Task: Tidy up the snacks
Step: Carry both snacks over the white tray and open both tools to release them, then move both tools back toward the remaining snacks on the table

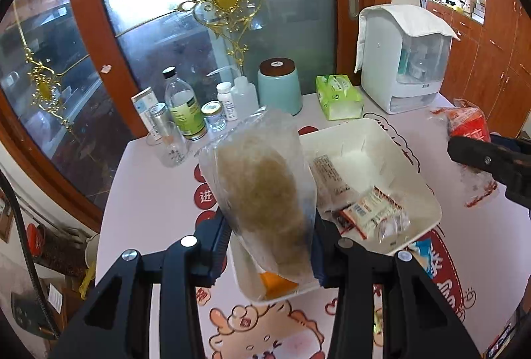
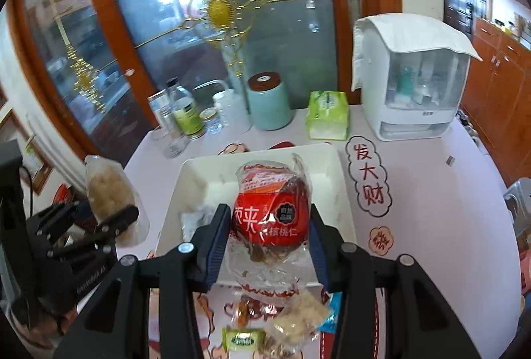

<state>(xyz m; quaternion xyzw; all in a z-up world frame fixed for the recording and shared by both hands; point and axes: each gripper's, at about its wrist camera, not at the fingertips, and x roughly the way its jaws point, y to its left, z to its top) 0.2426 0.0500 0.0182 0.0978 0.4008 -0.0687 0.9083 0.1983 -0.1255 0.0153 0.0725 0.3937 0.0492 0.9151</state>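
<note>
Snacks over the white bin (image 2: 345, 193): my left gripper (image 1: 270, 246) clamps a floss-cake bag (image 1: 262, 193), my right gripper (image 2: 270, 246) a red walnut pack (image 2: 270, 213); I should lower both inside before releasing.

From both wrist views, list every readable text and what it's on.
"核桃仁": red snack bag in the right gripper.
"发大财": tablecloth.
"进": red circle on the tablecloth.
Too small or blurred: packets in the white bin, the green-labelled bottle, the tissue pack.
</note>
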